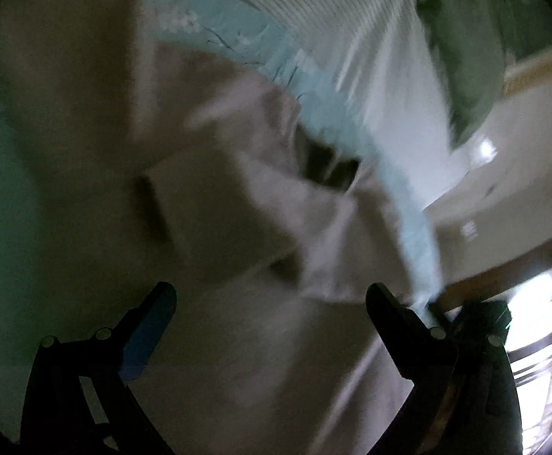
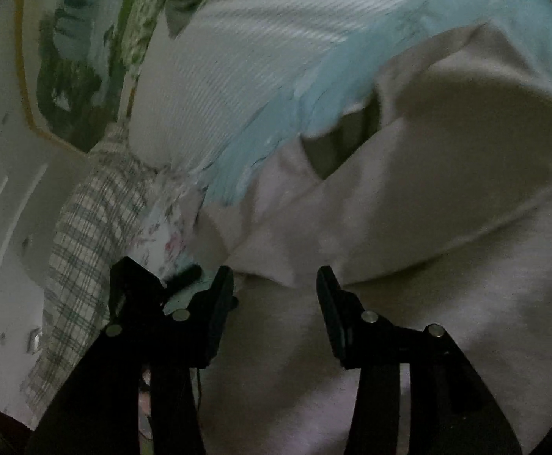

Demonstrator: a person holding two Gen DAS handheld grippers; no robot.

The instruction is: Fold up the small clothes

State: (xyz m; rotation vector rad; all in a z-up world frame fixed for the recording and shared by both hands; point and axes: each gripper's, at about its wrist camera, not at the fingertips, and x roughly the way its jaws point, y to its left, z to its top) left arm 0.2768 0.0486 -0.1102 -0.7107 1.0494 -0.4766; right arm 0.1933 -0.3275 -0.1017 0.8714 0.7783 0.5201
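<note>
Left wrist view, left gripper (image 1: 270, 297): jaws wide apart, nothing between them, hovering above the cloth.
Left wrist view, garment: pale beige garment (image 1: 215, 204), blurred, lying rumpled on the bed, folds and a dark opening near its middle; spread toward the near edge of the bed.
Left wrist view, bedding: light blue sheet (image 1: 238, 34) beyond the garment, white ribbed blanket (image 1: 355, 19) past that, toward the far side.
Right wrist view, right gripper (image 2: 276, 284): fingers parted, no cloth pinched, tips just over the garment's near part.
Right wrist view, garment: same beige piece (image 2: 446, 174), one flap raised and curled over, not flat.
Right wrist view, surroundings: plaid cloth (image 2: 86, 235) at the bed's left edge, framed painting (image 2: 74, 57) on the wall.
Progress: judged early or mid-fold; garment bunched, no tidy stack seen, flattening and folding left.
Writing: none readable; too dim and blurred.
</note>
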